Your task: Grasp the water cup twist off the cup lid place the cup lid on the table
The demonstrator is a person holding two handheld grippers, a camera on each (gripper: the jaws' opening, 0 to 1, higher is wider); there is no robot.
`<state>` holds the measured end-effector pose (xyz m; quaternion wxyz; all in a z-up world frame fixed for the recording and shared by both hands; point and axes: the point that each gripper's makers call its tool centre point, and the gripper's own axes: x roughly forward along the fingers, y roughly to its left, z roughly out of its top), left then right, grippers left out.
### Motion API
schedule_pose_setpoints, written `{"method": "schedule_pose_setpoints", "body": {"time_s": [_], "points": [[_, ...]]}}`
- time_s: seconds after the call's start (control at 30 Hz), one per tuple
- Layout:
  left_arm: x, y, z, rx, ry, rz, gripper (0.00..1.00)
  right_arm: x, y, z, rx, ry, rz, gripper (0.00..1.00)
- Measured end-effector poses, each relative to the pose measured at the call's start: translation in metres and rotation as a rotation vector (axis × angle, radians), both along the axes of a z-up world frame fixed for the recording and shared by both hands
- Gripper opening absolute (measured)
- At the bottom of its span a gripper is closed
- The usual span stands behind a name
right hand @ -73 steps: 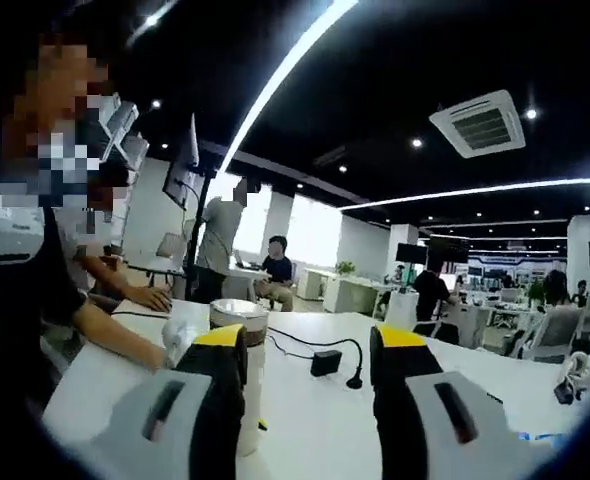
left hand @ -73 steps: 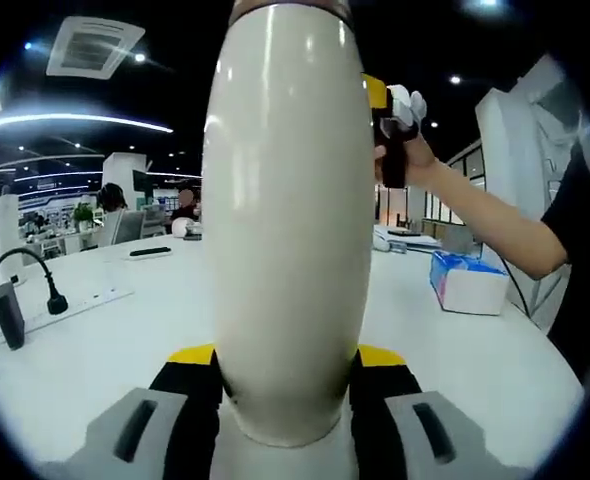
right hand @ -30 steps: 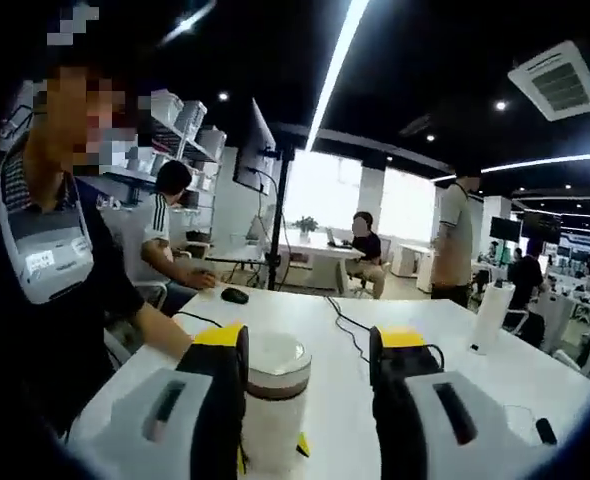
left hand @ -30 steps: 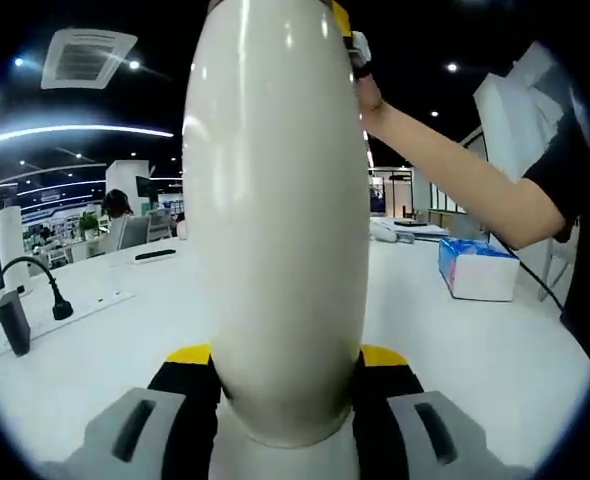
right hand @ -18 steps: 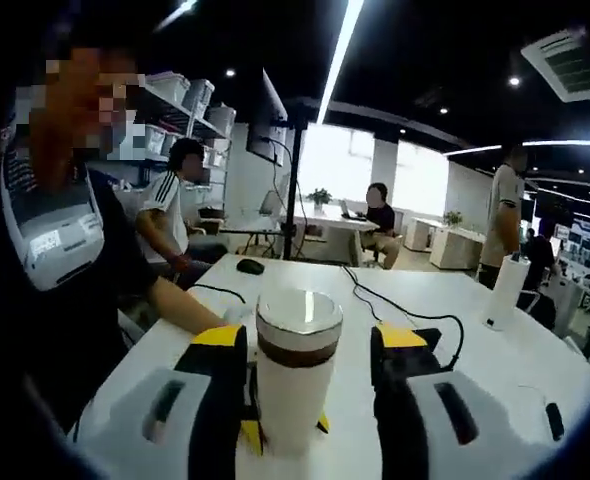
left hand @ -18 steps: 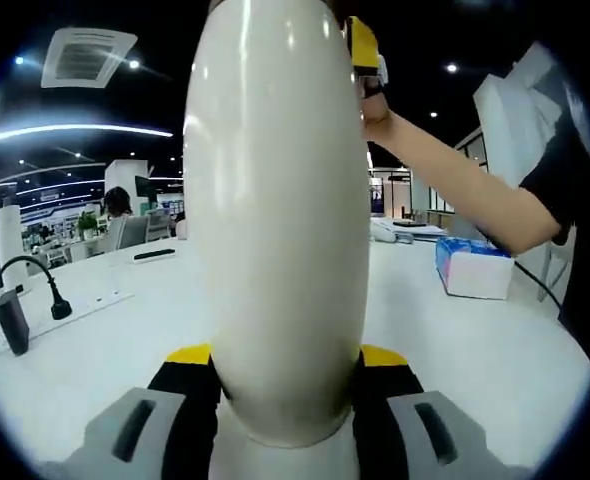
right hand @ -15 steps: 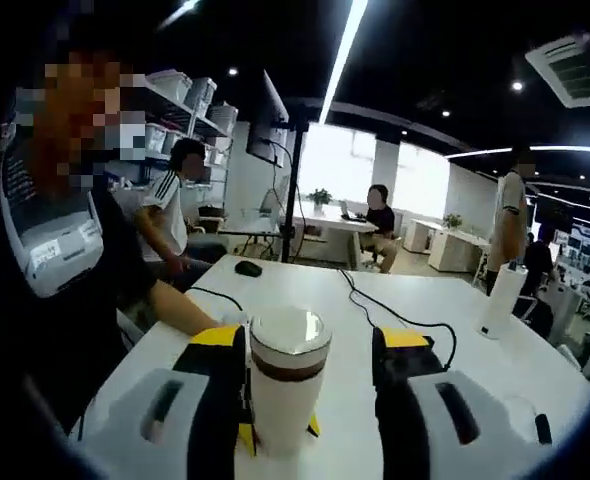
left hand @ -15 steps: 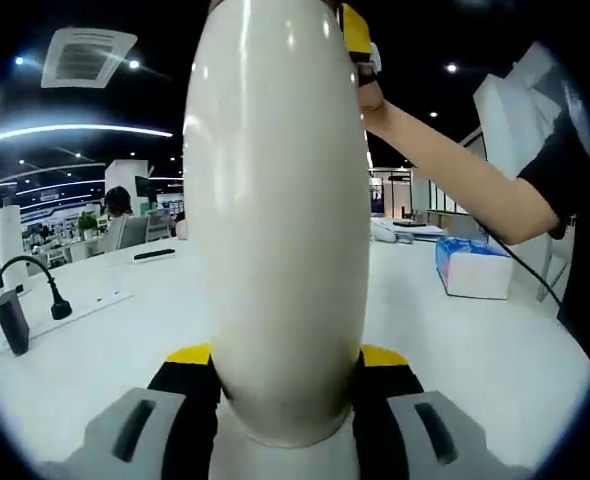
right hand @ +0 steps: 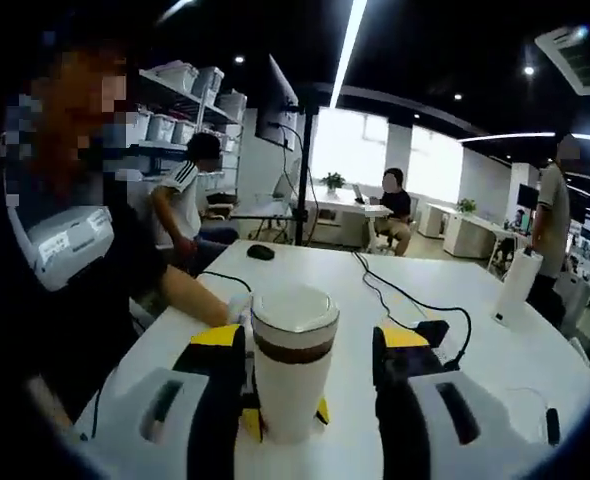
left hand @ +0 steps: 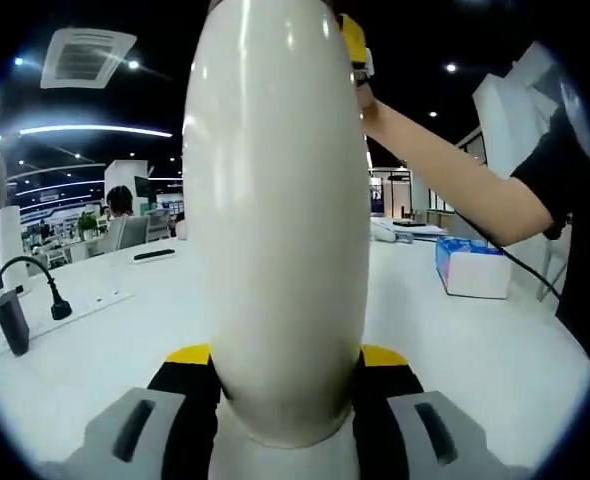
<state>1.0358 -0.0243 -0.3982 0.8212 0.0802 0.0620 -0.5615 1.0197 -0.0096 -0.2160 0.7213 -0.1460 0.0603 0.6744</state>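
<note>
Left claw [left hand: 283,385] clamps the cream water cup [left hand: 275,220] upright above the desk [left hand: 95,340]; right claw [right hand: 310,375] spread around its lid [right hand: 294,305]

The left gripper [left hand: 285,375] has its two yellow-tipped jaws clamped on the base of the water cup [left hand: 275,220], one jaw on each side. The right gripper [right hand: 310,375] holds its jaws wide apart (touching nothing), flanking the cup's upper end. The person's bare forearm [left hand: 445,185] reaches up beside the cup.
</note>
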Motion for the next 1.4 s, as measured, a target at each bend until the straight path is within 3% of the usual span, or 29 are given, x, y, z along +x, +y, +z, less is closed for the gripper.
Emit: {"method": "schedule_pose_setpoints", "body": {"time_s": [0.23,0.3,0.4,0.47,0.6,1.13,1.4], "points": [[0.0,0.0,0.0,0.002,-0.002,0.001,0.53,-0.006,0.004,-0.007,0.017,-0.013,0.025,0.53],[0.0,0.0,0.0,0.004,-0.004,0.0,0.53,-0.016,0.011,-0.008,0.081,0.004,0.064,0.52],[-0.002,-0.001,0.0,0.006,-0.006,-0.002,0.53,-0.02,0.01,-0.018,0.076,0.024,0.096,0.59],[-0.003,-0.001,0.0,0.007,-0.008,-0.003,0.53,-0.015,0.008,-0.016,0.053,0.034,0.075,0.56],[-0.003,-0.001,0.0,0.008,-0.005,-0.001,0.53,-0.015,0.009,-0.005,0.101,0.021,0.078,0.56],[-0.003,0.0,-0.001,0.007,-0.001,-0.003,0.53,-0.018,0.034,-0.031,0.055,0.05,0.048,0.59],[-0.003,0.0,-0.001,0.007,0.001,-0.005,0.53,-0.019,0.034,-0.022,0.086,0.017,-0.003,0.6]]}}
